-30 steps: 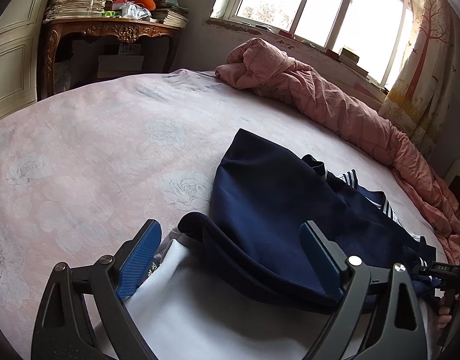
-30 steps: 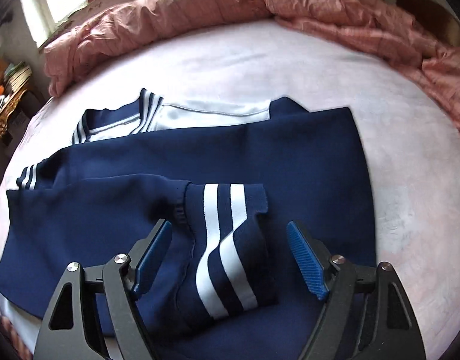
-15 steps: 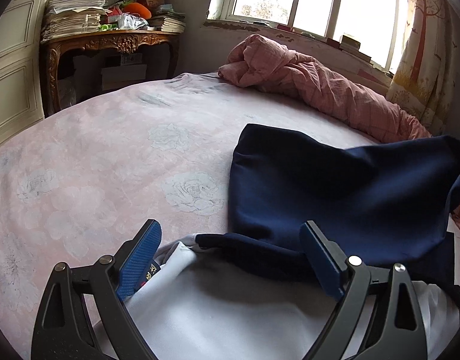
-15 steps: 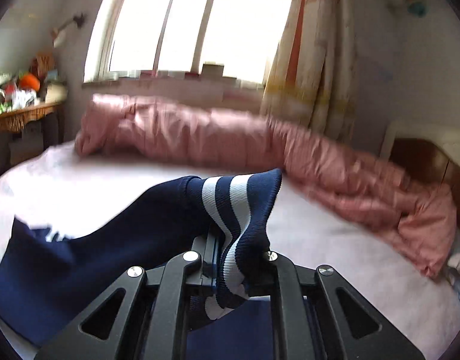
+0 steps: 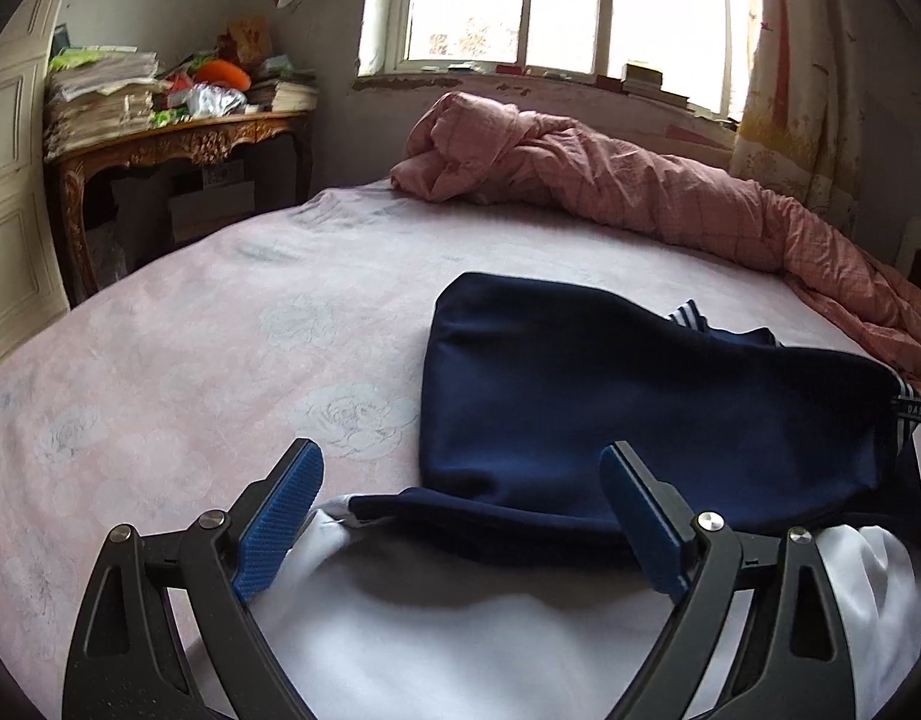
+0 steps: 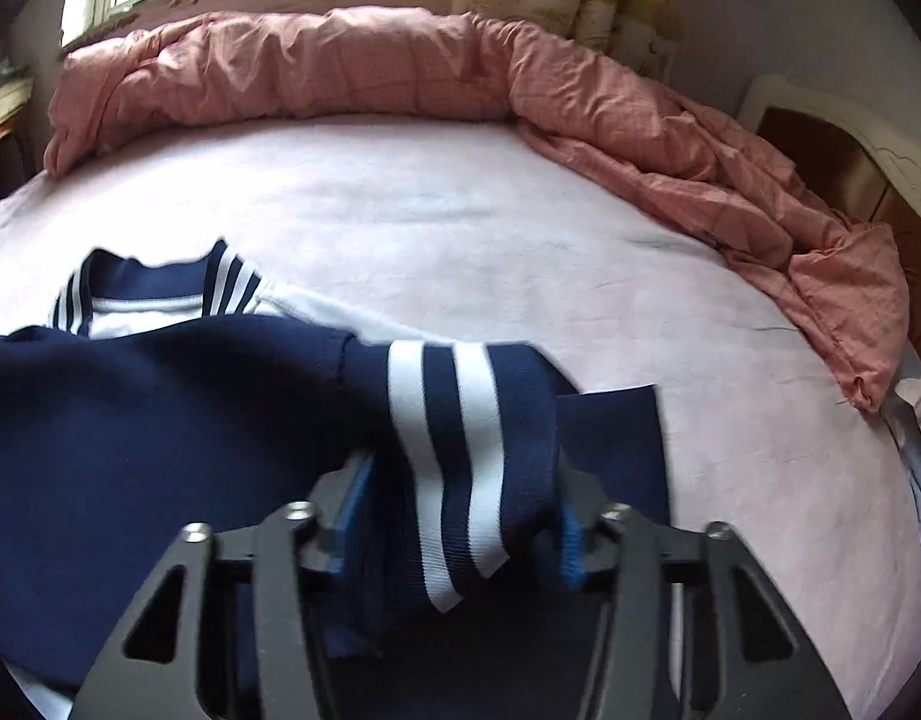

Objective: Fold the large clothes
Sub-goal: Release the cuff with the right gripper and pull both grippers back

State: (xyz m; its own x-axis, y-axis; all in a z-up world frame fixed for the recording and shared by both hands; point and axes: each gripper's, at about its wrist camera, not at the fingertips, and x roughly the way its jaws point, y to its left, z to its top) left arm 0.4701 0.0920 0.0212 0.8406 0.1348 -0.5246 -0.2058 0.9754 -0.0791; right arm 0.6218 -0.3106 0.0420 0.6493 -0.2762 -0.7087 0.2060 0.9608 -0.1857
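Fingers [image 6: 571, 531] of right gripper [image 6: 454, 516], just opening, bracket striped cuff [image 6: 454, 438]; left gripper [image 5: 469, 513] spread.

Matt navy knit jacket [image 6: 160, 432] with ribbed white-striped cuff [image 6: 460, 450]; crinkled pink cloth quilt [image 5: 640, 192]; smooth floral bedsheet [image 5: 190, 330]; glossy carved wooden desk [image 5: 178, 144]; stacked paper [image 5: 100, 90], upper left.

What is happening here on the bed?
A person with two handheld grippers is folding a navy and white jacket on the pink bedsheet. The right gripper has just been opening, with the striped navy sleeve cuff between its jaws. The left gripper hovers open over the white lower part.
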